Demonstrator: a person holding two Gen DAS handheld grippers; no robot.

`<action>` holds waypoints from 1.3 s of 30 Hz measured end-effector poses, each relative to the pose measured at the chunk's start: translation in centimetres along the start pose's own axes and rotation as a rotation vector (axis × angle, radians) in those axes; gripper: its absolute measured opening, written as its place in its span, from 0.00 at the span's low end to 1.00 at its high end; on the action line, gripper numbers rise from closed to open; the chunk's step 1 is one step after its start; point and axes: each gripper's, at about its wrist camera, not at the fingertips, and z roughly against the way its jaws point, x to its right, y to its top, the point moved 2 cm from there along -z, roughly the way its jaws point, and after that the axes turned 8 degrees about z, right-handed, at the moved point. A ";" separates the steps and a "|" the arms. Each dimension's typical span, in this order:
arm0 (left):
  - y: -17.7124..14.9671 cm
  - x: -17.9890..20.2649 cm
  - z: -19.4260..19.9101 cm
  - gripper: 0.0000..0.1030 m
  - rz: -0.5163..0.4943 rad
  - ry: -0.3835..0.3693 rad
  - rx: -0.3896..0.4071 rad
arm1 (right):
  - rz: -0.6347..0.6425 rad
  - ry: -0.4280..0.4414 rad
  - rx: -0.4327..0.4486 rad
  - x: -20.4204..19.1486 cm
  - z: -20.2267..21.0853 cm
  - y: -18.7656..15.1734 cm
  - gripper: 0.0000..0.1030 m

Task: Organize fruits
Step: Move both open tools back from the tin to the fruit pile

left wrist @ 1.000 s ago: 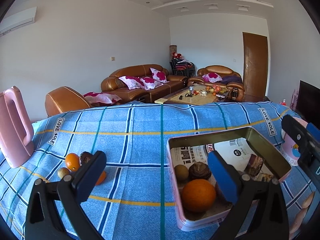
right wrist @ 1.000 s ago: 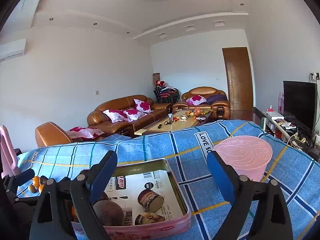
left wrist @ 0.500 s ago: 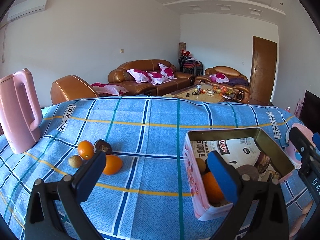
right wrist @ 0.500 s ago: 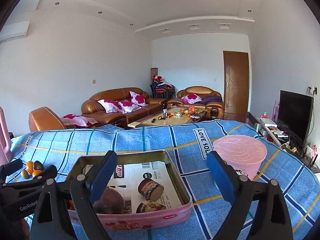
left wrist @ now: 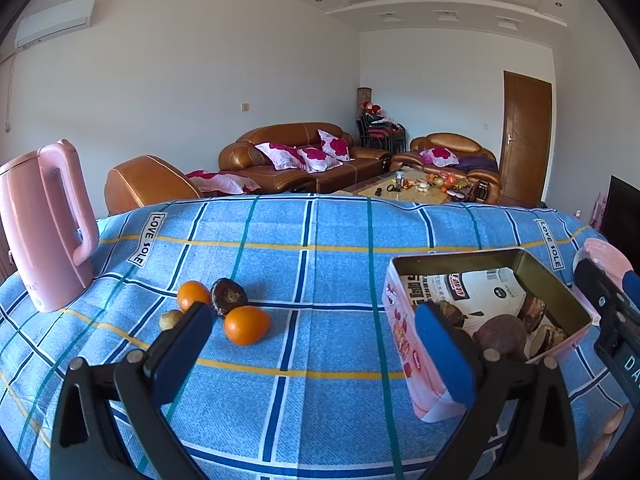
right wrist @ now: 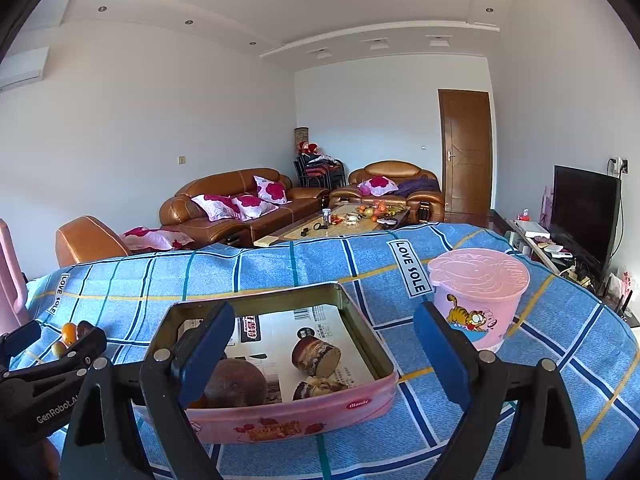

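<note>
Left gripper (left wrist: 312, 344) swings from pink tin (left wrist: 404, 344) toward loose fruit; jaws wide, empty. Right gripper (right wrist: 324, 344) gapes, empty, over tin. Nearest orange (left wrist: 247, 325) on cloth: light, firm, rolls; pinch across middle.

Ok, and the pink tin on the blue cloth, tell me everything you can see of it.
The tin is a shallow rectangular box, lid off, with pink printed outer walls and dull gold metal inside. It sits flat on the checked blue cloth, printed paper lining its floor. A round brown fruit lies near its front left corner; some orange shows beside it. A lidded pink tub stands to its right, apart. Neither pair of tongs touches it.
</note>
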 end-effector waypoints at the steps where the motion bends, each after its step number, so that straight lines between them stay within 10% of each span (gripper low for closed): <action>1: 0.0 -0.2 0.0 1.00 0.000 0.000 0.000 | -0.005 0.004 -0.004 -0.2 0.0 0.0 0.90; 17: 0.2 -4.0 -0.2 1.00 0.003 0.039 -0.030 | -0.037 0.081 -0.055 -5.9 -0.1 -0.2 0.90; 39: 2.0 -17.0 -4.5 1.00 0.083 0.281 -0.137 | 0.097 0.228 -0.139 -16.6 -1.6 0.4 0.90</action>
